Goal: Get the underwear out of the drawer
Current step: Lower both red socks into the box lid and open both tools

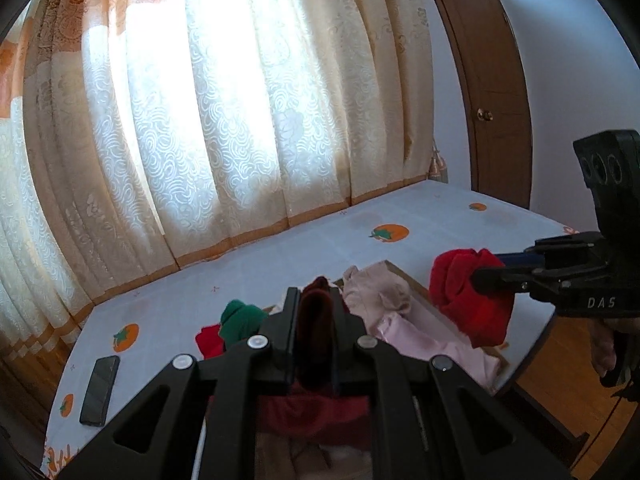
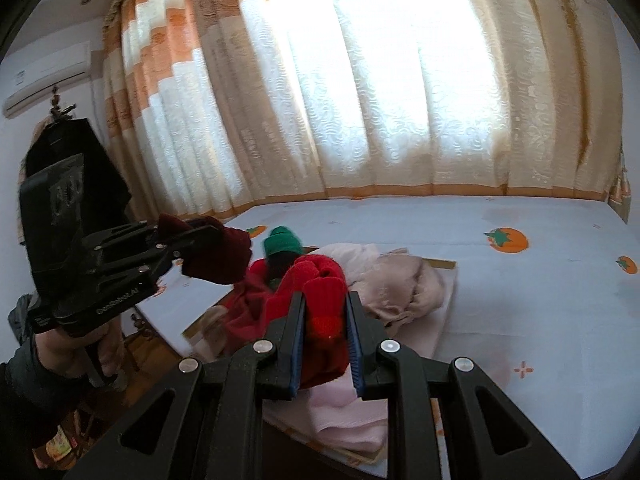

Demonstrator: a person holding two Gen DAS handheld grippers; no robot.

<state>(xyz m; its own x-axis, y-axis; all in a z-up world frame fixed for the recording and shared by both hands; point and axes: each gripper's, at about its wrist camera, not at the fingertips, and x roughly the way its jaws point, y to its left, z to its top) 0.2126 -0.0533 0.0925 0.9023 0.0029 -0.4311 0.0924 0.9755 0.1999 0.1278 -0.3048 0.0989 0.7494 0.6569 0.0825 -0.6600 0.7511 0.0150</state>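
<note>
A: Where is the underwear?

B: Two pieces are lifted. The dark maroon piece (image 1: 316, 320) sits low in the middle of the left wrist frame, pinched between the nearly closed fingers of the left gripper (image 1: 316, 308), its long axis running up the frame along the fingers. The bright red piece (image 2: 324, 320) is clamped the same way in the right gripper (image 2: 325, 312), low and central in the right wrist frame, bunched and hanging past the blue pads.

A: And the drawer?

B: The drawer (image 2: 444, 264), a shallow wooden tray, lies on the bed (image 2: 520, 320), middle of the frame. A beige garment (image 2: 404, 284), a pink garment (image 2: 344, 412) and a green piece (image 2: 282, 242) remain in it, crowding under both grippers.

A: The room?

B: The bed wears a pale sheet printed with orange fruit. Patterned cream and orange curtains (image 2: 360, 100) fill the upper frame, lit from behind. A brown door (image 1: 492, 92) stands upper right in the left view, an air conditioner (image 2: 44, 76) upper left in the right view. A dark phone (image 1: 100, 390) lies on the sheet, lower left.
</note>
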